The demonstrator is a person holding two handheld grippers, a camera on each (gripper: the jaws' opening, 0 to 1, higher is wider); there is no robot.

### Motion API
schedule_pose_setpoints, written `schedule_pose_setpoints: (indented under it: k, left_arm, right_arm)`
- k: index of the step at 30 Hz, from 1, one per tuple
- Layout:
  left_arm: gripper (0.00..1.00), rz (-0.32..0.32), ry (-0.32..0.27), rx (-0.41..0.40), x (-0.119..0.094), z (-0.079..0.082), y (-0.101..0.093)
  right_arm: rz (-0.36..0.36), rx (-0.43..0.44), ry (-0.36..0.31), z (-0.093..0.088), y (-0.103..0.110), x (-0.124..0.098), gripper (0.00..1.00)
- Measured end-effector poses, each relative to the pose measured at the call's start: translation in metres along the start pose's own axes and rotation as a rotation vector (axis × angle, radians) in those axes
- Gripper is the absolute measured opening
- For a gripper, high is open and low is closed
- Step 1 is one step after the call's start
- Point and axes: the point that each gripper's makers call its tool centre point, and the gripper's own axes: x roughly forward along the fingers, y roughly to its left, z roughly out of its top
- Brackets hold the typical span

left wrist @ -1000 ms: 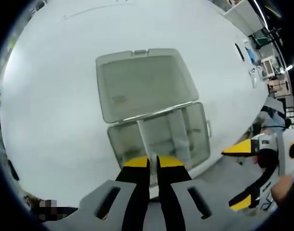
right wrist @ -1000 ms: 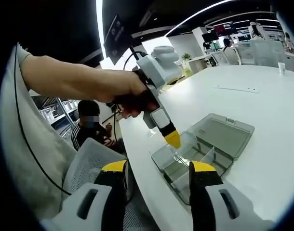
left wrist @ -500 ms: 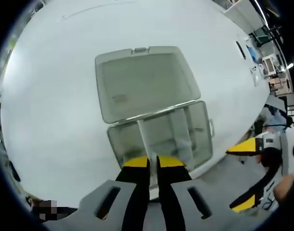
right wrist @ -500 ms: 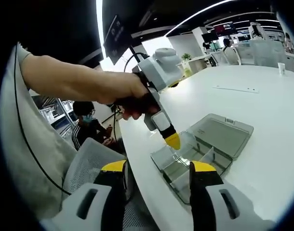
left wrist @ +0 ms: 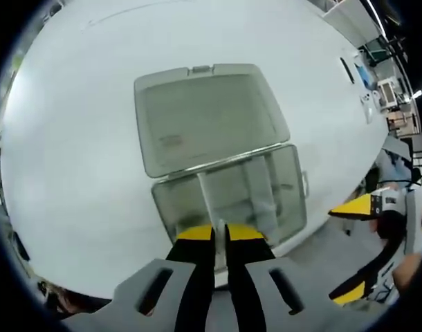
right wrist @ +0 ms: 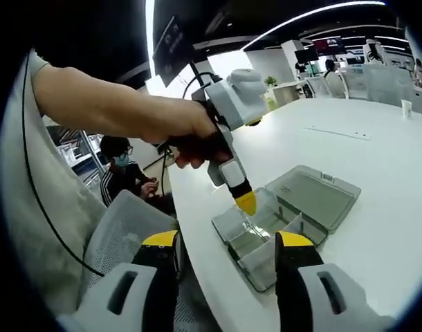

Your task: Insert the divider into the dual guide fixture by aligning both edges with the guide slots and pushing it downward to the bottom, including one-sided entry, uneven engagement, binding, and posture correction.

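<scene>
- The left hand-held gripper point(left wrist: 220, 234) has its yellow-tipped jaws nearly together, clamped on the near end of a thin clear divider point(left wrist: 208, 200) that stands on edge.
- In the right gripper view the same left hand-held gripper point(right wrist: 246, 203) points down into the box, held by a person's hand point(right wrist: 187, 135).
- The divider runs from the jaws across the near compartment toward the hinge side of a clear plastic organiser box point(left wrist: 280, 187); whether both its edges sit in the guide slots cannot be told.
- Other clear partitions point(left wrist: 258, 190) stand in the box just beside the held divider.
- The box's lid point(left wrist: 204, 117) lies open and flat on the bench, beyond the tray part.
- The white bench point(left wrist: 79, 138) carries the box near its front edge.
- The right hand-held gripper point(right wrist: 227, 240) hangs off the bench edge with its jaws wide apart, holding nothing; it also shows at the right of the left gripper view point(left wrist: 363, 242).
- A seated person point(right wrist: 124, 176) is in the background beyond a grey chair back point(right wrist: 121, 232).
</scene>
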Motion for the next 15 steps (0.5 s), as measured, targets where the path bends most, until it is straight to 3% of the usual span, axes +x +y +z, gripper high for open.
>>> schedule_pose_setpoints:
  k: [15]
  left_arm:
    - [0.02,0.009,0.000,0.005,0.0014,-0.0015,-0.0004]
  right_arm:
    - [0.003,-0.057,0.038,-0.0058,0.0031,0.0025,0.53]
